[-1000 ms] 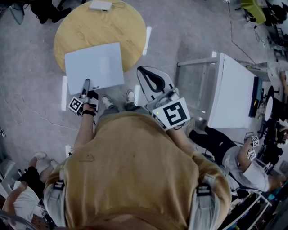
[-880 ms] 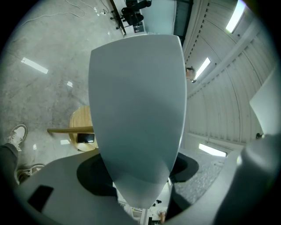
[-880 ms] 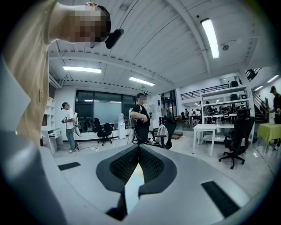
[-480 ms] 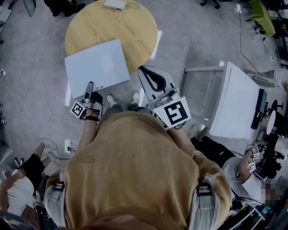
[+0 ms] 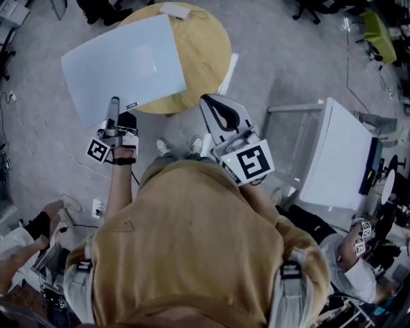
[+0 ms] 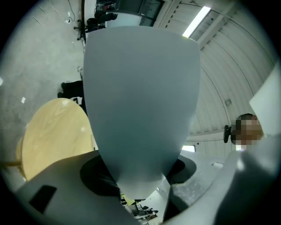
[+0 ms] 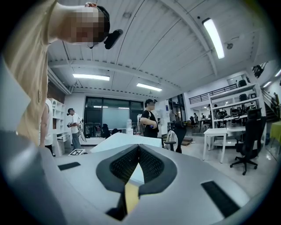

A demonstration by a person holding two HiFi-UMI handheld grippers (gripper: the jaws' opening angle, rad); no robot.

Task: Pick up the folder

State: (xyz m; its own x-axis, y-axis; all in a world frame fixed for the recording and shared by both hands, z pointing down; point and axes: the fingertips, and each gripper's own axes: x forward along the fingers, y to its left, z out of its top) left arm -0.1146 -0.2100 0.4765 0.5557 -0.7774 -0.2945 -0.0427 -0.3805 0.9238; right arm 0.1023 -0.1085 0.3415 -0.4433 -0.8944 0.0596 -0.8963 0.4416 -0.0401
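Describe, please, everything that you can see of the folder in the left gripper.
The folder is a flat, pale grey-blue rectangle, plastic-looking, with a faint lighter square near its middle. It hangs tilted in the air, partly over the round wooden table and seemingly clear of it. Only the left gripper touches it, clamped on one edge near a corner.

folder (image 5: 122,61): above the left part of the tabletop (image 5: 198,57), its near edge in the left gripper (image 5: 114,107)
small box (image 5: 174,9): on the tabletop's far edge
right gripper (image 5: 211,106): right of the left gripper, just off the tabletop's near edge
second table (image 5: 339,154): far right, well apart from the tabletop
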